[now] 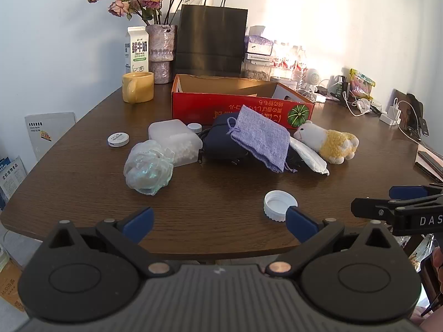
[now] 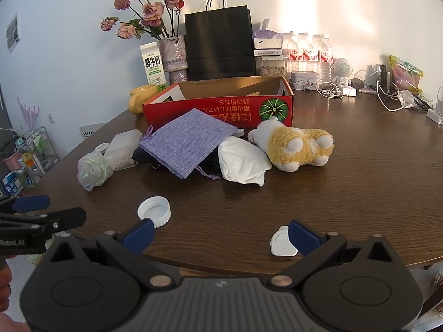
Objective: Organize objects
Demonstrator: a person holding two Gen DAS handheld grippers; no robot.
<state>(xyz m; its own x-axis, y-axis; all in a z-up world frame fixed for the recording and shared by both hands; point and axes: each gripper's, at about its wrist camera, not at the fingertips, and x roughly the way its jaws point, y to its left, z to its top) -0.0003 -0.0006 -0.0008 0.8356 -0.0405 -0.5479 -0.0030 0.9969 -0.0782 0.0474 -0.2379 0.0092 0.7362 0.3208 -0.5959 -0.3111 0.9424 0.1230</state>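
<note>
Both our tools, left tool [image 1: 218,222] & right tool [image 2: 221,233], spread wide, empty. Plush toy [image 2: 296,145] just front of red box [image 2: 221,109]: soft, light; we'd pinch mid-body.

Pouch [image 2: 188,141] before box [image 2: 218,108]; plush toy [image 2: 296,146] right; cap [image 2: 154,211] nearest.

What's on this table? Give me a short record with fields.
Surface: dark wooden table
Container: red cardboard box, open, looks empty
Loose items: purple pouch, plush toy, white jar lid, crumpled plastic bag
Left tongs: open, holding nothing
Right tongs: open, holding nothing
Backdrop: black paper bag, vase of dried roses
</note>
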